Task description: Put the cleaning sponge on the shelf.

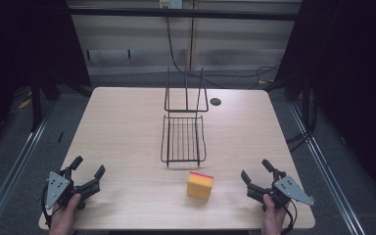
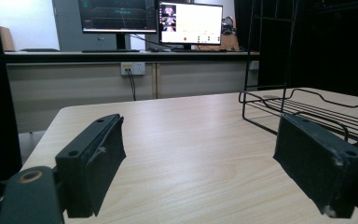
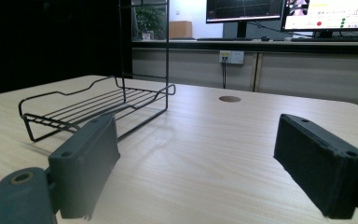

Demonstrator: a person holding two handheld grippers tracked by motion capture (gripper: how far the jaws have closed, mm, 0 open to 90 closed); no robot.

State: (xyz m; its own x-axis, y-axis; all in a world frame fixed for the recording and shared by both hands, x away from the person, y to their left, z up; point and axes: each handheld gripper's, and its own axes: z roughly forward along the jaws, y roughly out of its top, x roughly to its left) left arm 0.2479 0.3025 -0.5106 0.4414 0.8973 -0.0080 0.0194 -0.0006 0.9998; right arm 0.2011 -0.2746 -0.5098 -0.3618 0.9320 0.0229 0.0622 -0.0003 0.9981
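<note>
A: Where's the yellow sponge block with the red top [image 1: 200, 185]?

B: On your wooden tabletop [image 1: 127, 127], between both tongs, nearer your right tongs [image 1: 257, 172]. Left tongs [image 1: 88, 166] and right gape, gripping nothing.

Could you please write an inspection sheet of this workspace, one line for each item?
Surface: light wooden table, with a round dark hole near the far edge.
Job's things: yellow block with a red top edge, near the front, apart from both tongs; black wire rack at the centre, nothing in it.
Clutter: nothing seen.
Grippers: left tongs open, holding nothing; right tongs open, holding nothing; both near the front corners.
Cables: black cable hanging from the wall socket behind the table; more cables on the floor at the right.
Surroundings: monitors on a desk behind, dark curtains at both sides.
</note>
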